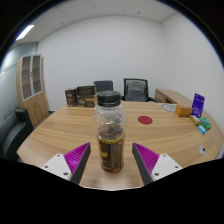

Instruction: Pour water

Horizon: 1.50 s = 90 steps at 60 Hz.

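Item: clear jar with black lid, dark contents in its lower half, upright on the wooden table, standing between the fingers. Gripper: fingers apart, a gap showing at each side of the jar, not clamped. Progress: apparently at the start; jar unlifted, lid on, no receiving vessel identified. Surroundings: red coaster beyond; boxes farther back; table edge close beneath the fingers, open tabletop ahead.

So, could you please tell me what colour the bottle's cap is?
White, seen in the gripper view: the bottle stands between the open jaws, its cap on top.
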Tool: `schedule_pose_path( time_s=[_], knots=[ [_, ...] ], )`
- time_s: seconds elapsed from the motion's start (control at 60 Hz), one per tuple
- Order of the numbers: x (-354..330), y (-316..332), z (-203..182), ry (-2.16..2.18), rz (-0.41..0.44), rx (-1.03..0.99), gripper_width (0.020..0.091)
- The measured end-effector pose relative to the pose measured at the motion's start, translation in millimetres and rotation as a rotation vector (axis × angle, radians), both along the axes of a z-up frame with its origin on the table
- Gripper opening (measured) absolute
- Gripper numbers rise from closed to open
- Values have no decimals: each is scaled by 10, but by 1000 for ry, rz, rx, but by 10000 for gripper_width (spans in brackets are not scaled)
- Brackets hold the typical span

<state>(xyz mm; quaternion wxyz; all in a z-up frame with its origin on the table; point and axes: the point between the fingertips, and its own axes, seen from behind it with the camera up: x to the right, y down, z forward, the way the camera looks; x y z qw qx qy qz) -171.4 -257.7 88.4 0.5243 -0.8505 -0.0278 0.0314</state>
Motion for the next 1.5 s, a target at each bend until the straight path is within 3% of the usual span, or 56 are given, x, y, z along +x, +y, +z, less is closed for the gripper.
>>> schedule_pose_path(
  time_s=[0.067, 0.167, 0.217, 0.45, 0.567, 0.733, 0.933, 1.133, 1.5],
  knots=[
    [-50, 218, -84, 4, -12, 23, 811],
    [-74, 416, -135, 8, -40, 38, 658],
    [-43, 474, -129, 2, -55, 55, 540],
    [-4, 535, -95, -34, -87, 97, 392],
    [46, 552, -82, -72, -101, 86, 392],
    [462, 806, 383, -209, -124, 99, 391],
    [1091, 1465, 924, -702, -135, 122, 390],
    [1532, 2251, 1198, -1397, -33, 94, 389],
    [1248, 3211, 980, -2082, 227, 63, 390]
  ],
)
